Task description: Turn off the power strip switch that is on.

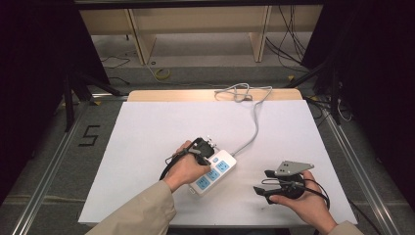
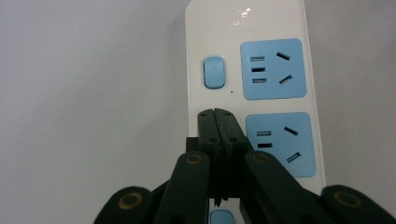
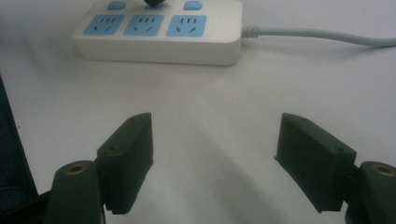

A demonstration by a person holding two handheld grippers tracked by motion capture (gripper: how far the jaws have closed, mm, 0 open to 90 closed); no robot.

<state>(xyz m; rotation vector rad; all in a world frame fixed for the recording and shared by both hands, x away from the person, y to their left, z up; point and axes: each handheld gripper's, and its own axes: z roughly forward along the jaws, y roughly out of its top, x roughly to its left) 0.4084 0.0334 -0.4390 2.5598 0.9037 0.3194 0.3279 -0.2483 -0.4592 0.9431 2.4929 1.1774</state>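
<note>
A white power strip [image 1: 219, 172] with blue sockets lies near the table's front middle. In the left gripper view, my left gripper [image 2: 215, 114] is shut, its tips pressed together on the strip [image 2: 198, 42] where the middle switch sits, beside a blue socket [image 2: 280, 143]. Another blue switch [image 2: 214, 72] lies just beyond the tips. From above, the left gripper [image 1: 207, 157] points down onto the strip. My right gripper [image 1: 262, 182] rests to the strip's right, open and empty. In its own view the right gripper [image 3: 215, 128] faces the strip [image 3: 159, 44] across bare table.
The strip's grey cable [image 1: 254, 127] runs back to a loose coil [image 1: 240, 92] at the table's far edge. The table is covered in white paper [image 1: 147, 132]. Dark stands and cables line the floor on both sides.
</note>
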